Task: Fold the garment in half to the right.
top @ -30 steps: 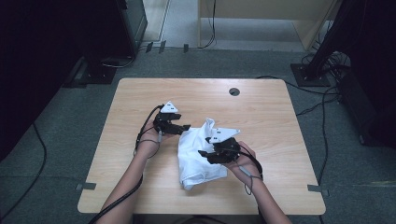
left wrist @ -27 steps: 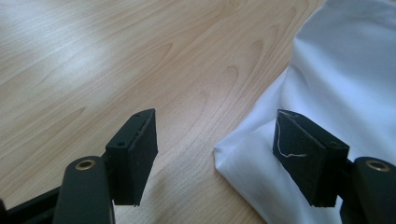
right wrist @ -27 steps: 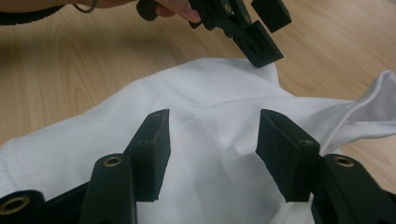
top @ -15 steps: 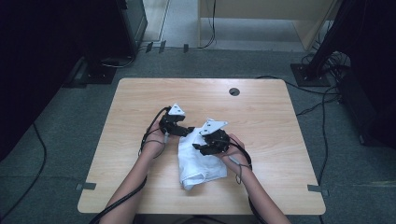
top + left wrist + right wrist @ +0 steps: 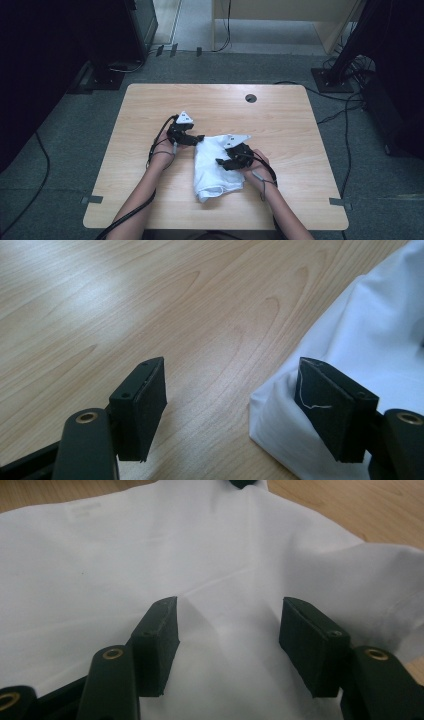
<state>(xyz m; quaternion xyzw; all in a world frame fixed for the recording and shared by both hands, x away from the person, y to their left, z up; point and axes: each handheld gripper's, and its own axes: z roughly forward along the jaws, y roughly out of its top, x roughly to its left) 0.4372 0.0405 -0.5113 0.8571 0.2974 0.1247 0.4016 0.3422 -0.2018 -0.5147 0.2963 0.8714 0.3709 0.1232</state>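
A crumpled white cloth (image 5: 215, 172) lies on the wooden table (image 5: 290, 125), a little in front of its middle. My left gripper (image 5: 199, 139) sits low at the cloth's far left corner. In the left gripper view it (image 5: 232, 405) stands open, with bare wood between the jaws and one jaw against the cloth's edge (image 5: 360, 345). My right gripper (image 5: 223, 163) hovers over the cloth's right half and points left. The right gripper view shows it (image 5: 230, 640) open just above the cloth (image 5: 125, 560), a small ridge of fabric rising between the pads without touching them.
A round cable hole (image 5: 251, 98) is in the table's far right part. Dark equipment stands on the floor to the left (image 5: 107, 75) and right (image 5: 370, 75), with cables trailing across the carpet. Pale wooden furniture (image 5: 280, 20) stands behind the table.
My right gripper has swung left over the cloth and sunk lower onto it. The cloth's raised far end now lies flatter. The left gripper has hardly moved.
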